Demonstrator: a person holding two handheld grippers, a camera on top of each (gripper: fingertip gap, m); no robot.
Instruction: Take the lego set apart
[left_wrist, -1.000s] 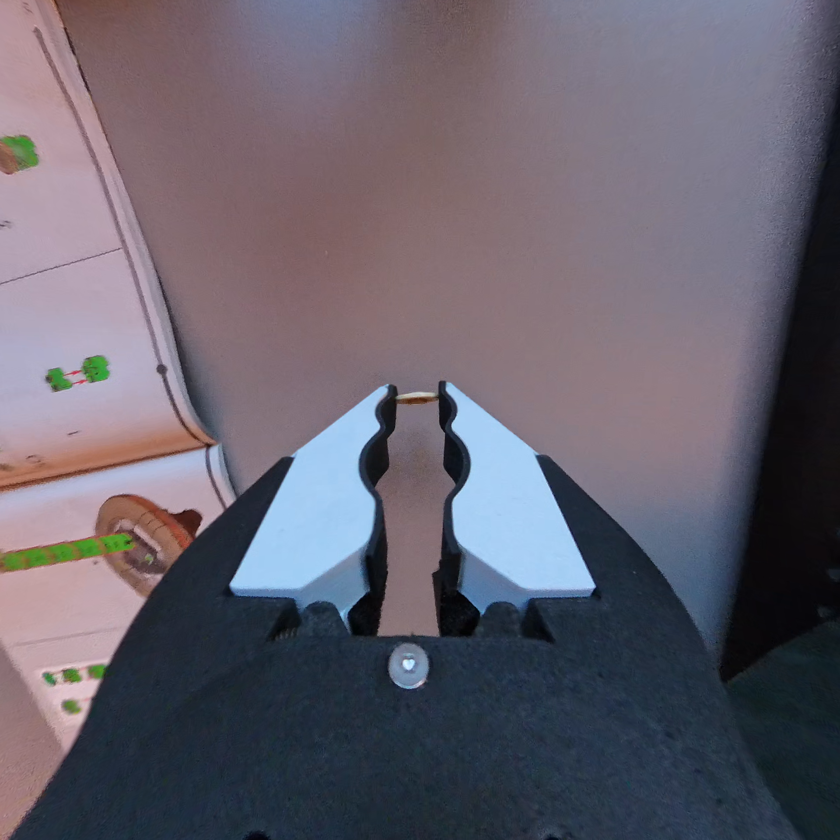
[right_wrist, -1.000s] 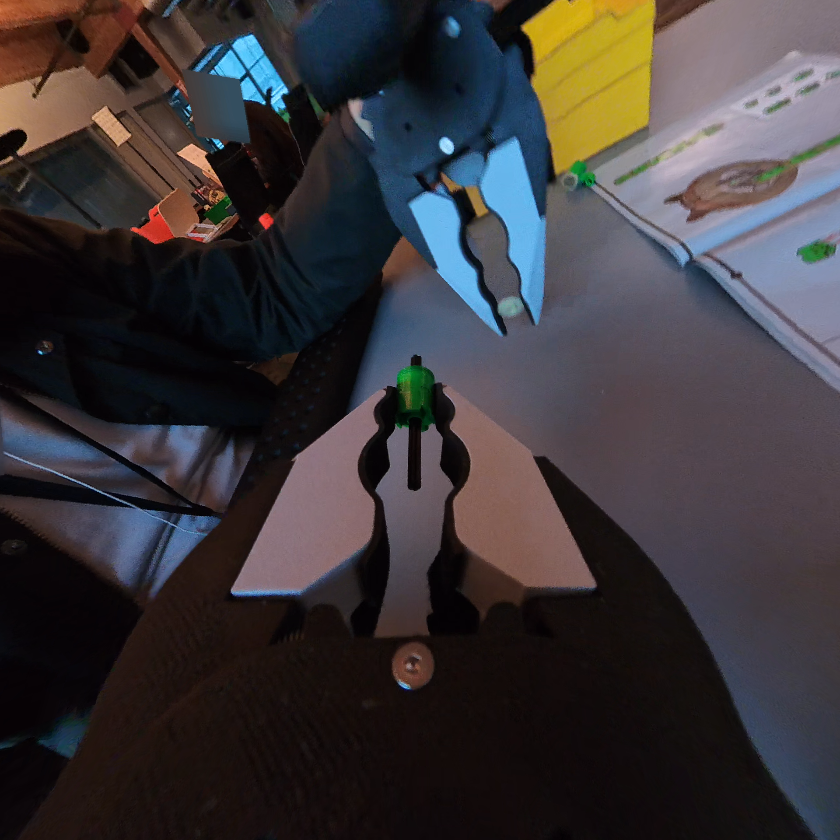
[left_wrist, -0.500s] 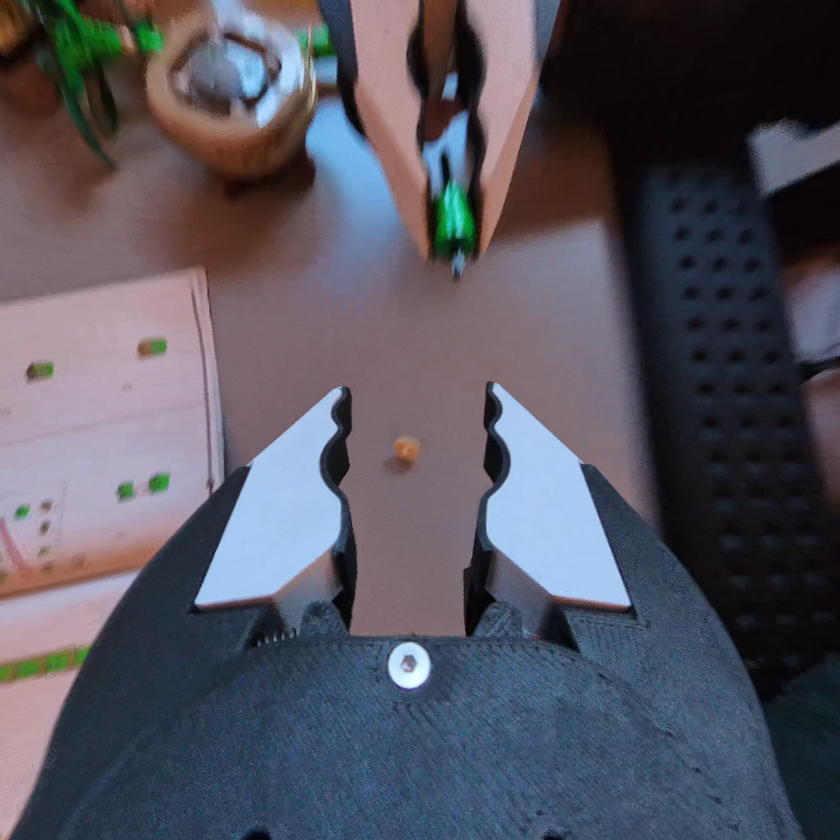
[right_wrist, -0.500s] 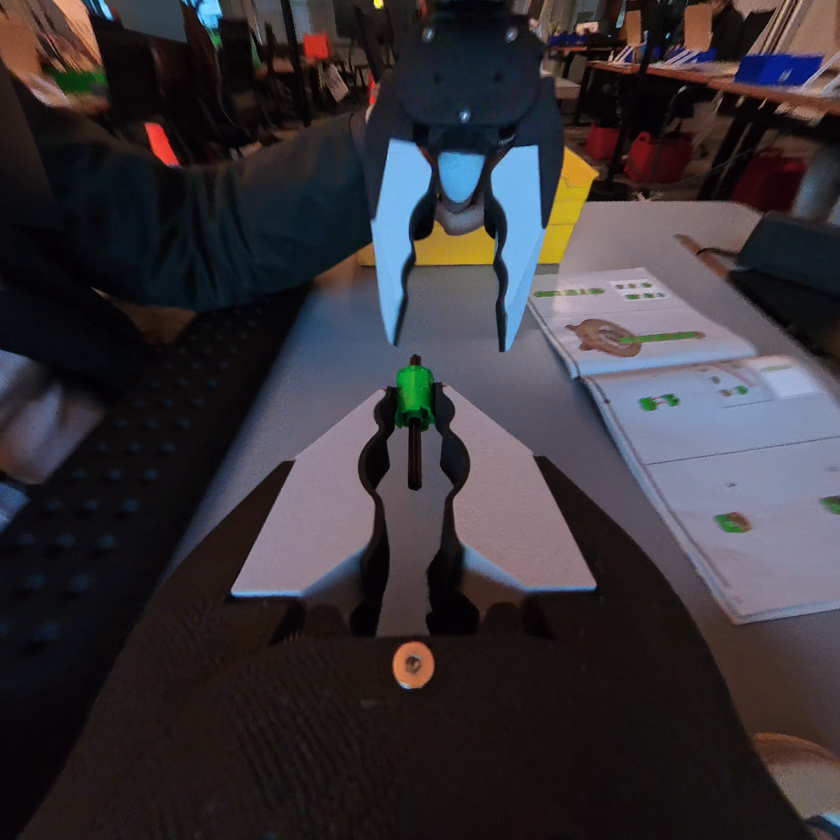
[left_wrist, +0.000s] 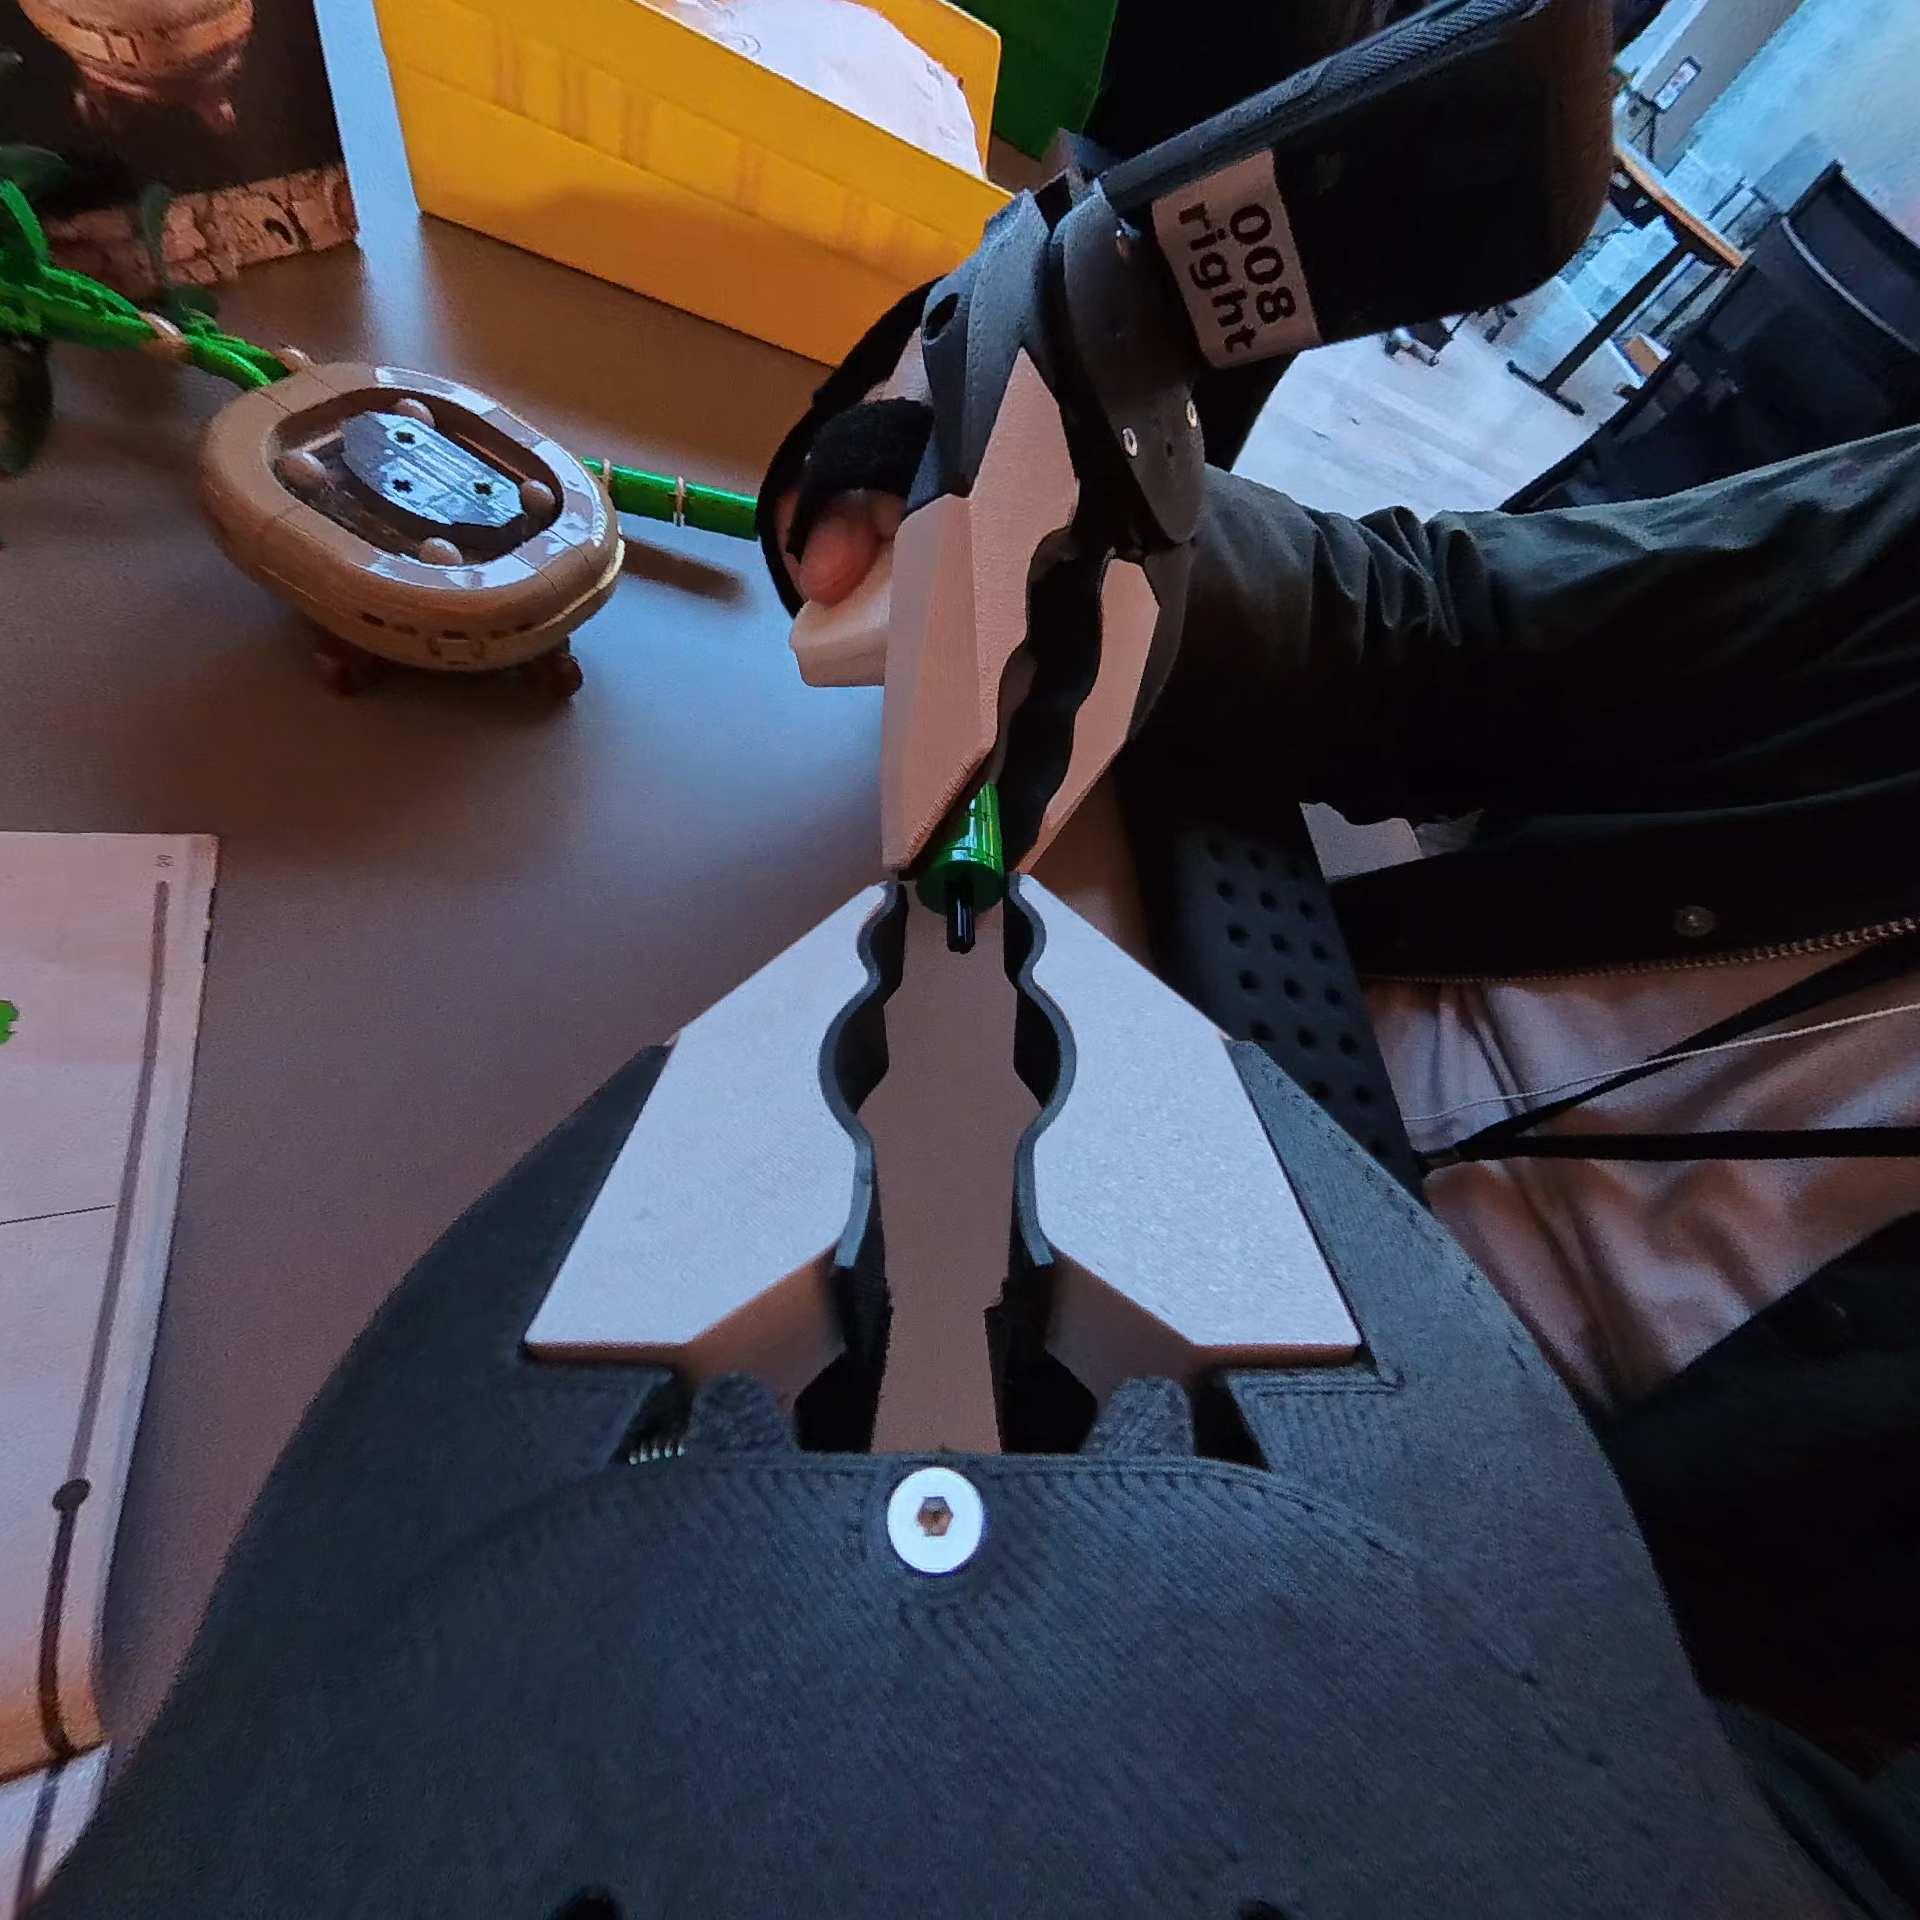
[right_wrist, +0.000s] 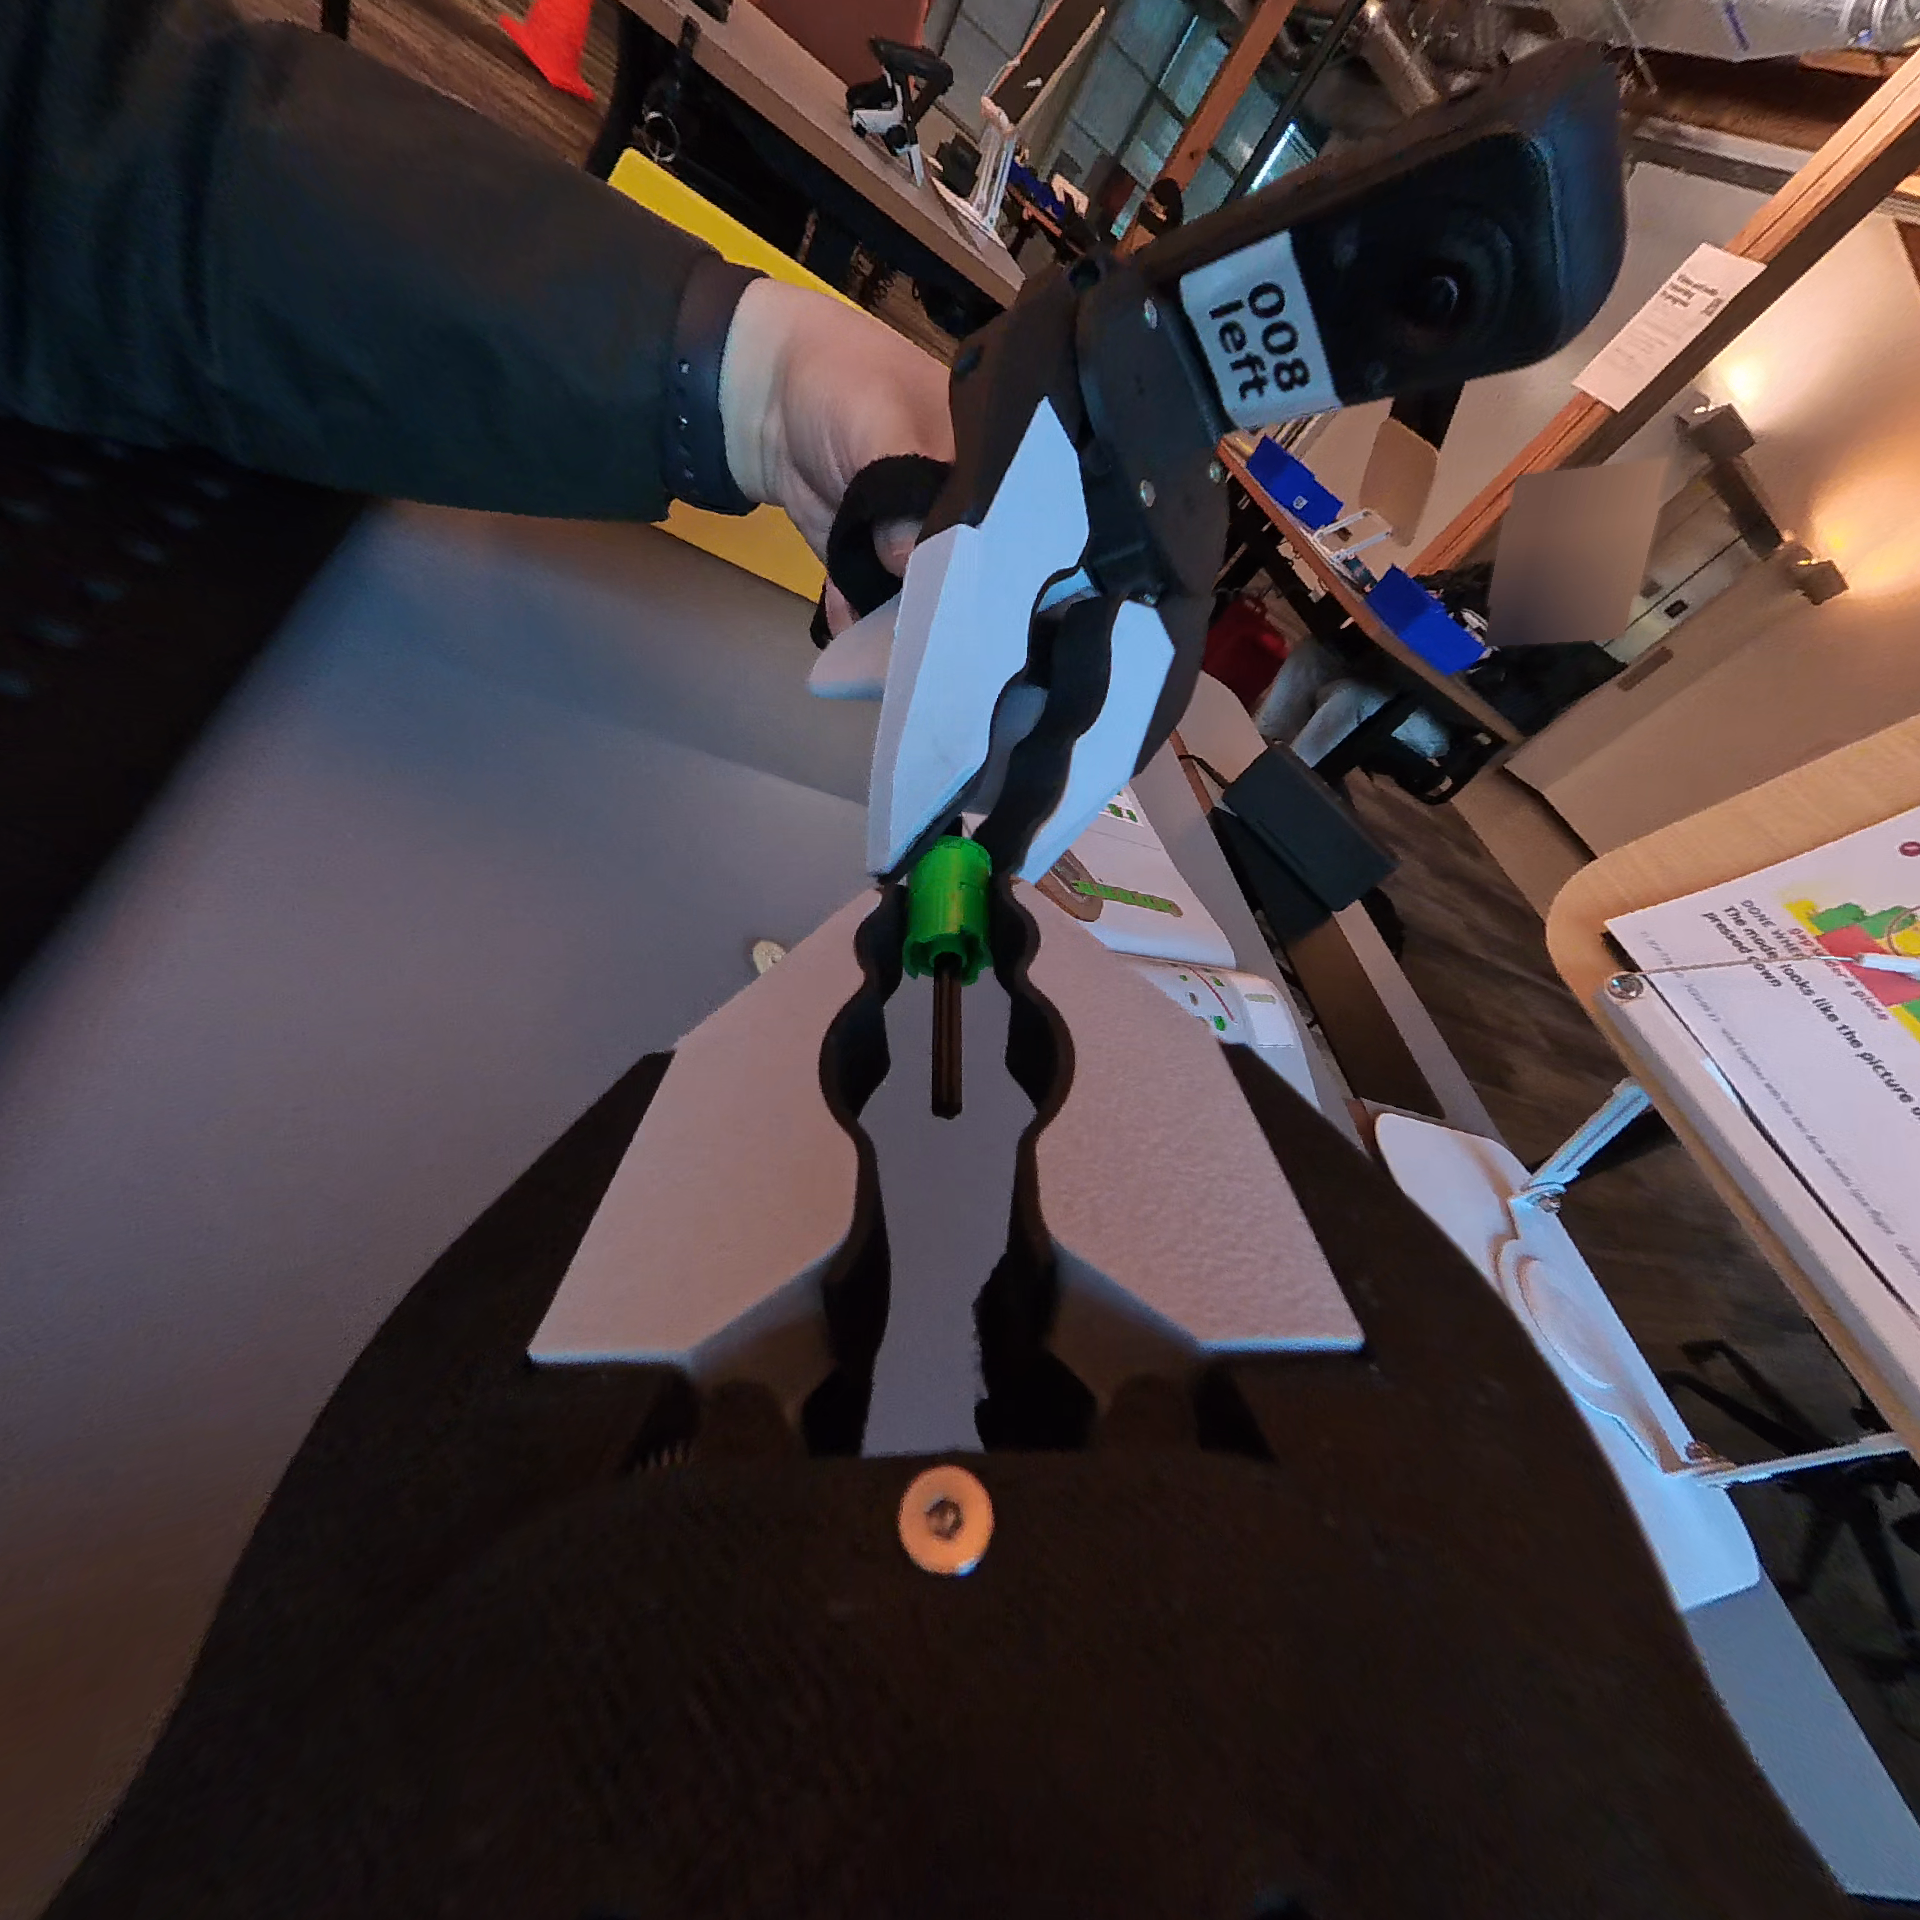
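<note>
Two hand-held grippers meet tip to tip above the grey surface (right_wrist: 436, 831). The right hand-held gripper (right_wrist: 943, 914) is clamped on a green lego piece (right_wrist: 943, 909) with a black axle (right_wrist: 945, 1049) through it. The left hand-held gripper (left_wrist: 951, 896) is narrowly parted around the axle's end, not visibly gripping. A tan lego pot (left_wrist: 416, 530) stands well apart beside a yellow bin (left_wrist: 665, 187).

Right tool (left_wrist: 961, 868) grips a green piece (left_wrist: 966, 844) at the parted left tool (left_wrist: 954, 896).
</note>
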